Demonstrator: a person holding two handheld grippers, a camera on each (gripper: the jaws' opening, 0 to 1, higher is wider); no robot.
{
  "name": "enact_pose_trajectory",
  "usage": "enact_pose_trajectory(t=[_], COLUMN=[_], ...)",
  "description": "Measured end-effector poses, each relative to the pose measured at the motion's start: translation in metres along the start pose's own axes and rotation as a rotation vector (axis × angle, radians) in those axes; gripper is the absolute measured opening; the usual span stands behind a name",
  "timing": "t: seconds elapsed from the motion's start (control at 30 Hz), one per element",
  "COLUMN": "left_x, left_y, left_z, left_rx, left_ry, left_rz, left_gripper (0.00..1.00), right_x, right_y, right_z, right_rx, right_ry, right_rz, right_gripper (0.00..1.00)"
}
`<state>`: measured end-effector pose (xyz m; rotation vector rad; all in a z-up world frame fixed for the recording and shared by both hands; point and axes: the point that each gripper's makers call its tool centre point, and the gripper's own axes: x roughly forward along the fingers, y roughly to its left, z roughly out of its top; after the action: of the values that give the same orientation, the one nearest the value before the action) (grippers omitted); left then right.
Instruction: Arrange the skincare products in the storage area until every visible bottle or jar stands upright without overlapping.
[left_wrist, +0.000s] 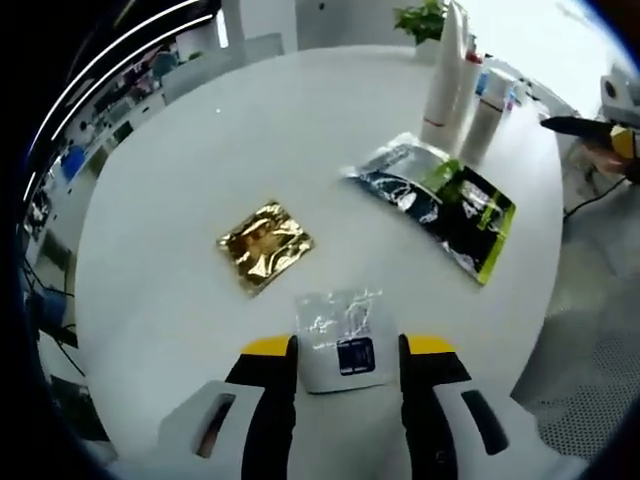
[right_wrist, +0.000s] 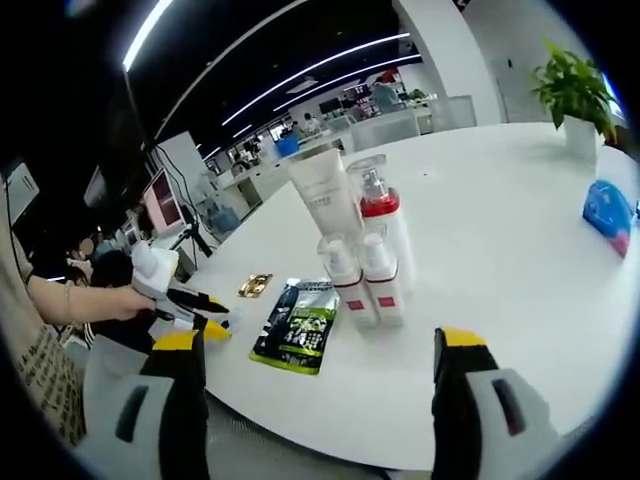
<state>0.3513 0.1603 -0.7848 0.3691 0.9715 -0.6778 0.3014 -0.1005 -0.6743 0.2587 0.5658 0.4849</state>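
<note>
sachets flat on the table, bottles upright at the far edge

the left gripper (left_wrist: 348, 350) sits low centre in the left gripper view, jaws parted either side of a small clear sachet (left_wrist: 340, 340) without visibly pinching it. judged thin, light, limp and slick; take it by an edge seam, as it would likely fold if gripped mid-panel. a gold foil sachet (left_wrist: 264, 243) lies left of centre and a silver-and-green pouch (left_wrist: 440, 200) right of centre, apart from each other.

in the right gripper view the right gripper (right_wrist: 318, 370) stands wide and empty at the bottom. the upright group, a white tube (right_wrist: 325, 195), a red-collared pump bottle (right_wrist: 385, 225) and two small bottles (right_wrist: 365, 280), stands mid-frame, packed close. judged rigid, smooth, top-heavy and easy to topple; hold low on the body.

the white table (left_wrist: 160, 180) has bare room upper left in the left gripper view. its rim runs close behind the pouch and bottles, so slide inward.
</note>
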Motion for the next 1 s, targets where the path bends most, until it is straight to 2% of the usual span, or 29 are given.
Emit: enact_pose_trajectory(t=[0.17,0.23,0.33,0.43,0.57,0.7,0.83,1.0], left_x=[0.001,0.000,-0.003,-0.007,-0.010,-0.010,-0.008,-0.006], left_y=[-0.001,-0.002,-0.003,-0.006,-0.017,-0.026,-0.031,-0.037], left_z=[0.001,0.002,0.010,0.020,0.026,0.031,0.030,0.030], left_rx=[0.035,0.098,0.140,0.238,0.391,0.415,0.498,0.550], left_ry=[0.010,0.031,0.019,0.017,0.038,0.036,0.055,0.064], left_rz=[-0.015,-0.030,-0.053,-0.085,-0.147,-0.191,-0.222,-0.260], left_gripper=[0.37,0.37,0.37,0.37,0.37,0.37,0.37,0.37], right_x=[0.000,0.000,0.000,0.001,0.000,-0.001,-0.002,-0.001], right_y=[0.000,0.000,0.000,0.000,0.000,0.000,-0.001,-0.001], right_z=[0.000,0.000,0.000,0.001,0.001,0.002,0.003,0.002], right_rx=[0.001,0.002,0.002,0.003,0.005,0.008,0.011,0.010], right_ry=[-0.001,-0.003,-0.004,-0.006,-0.011,-0.018,-0.021,-0.018], right_rz=[0.000,0.001,0.002,0.003,0.003,0.001,-0.001,0.000], right_gripper=[0.95,0.95,0.95,0.95,0.95,0.95,0.95,0.95])
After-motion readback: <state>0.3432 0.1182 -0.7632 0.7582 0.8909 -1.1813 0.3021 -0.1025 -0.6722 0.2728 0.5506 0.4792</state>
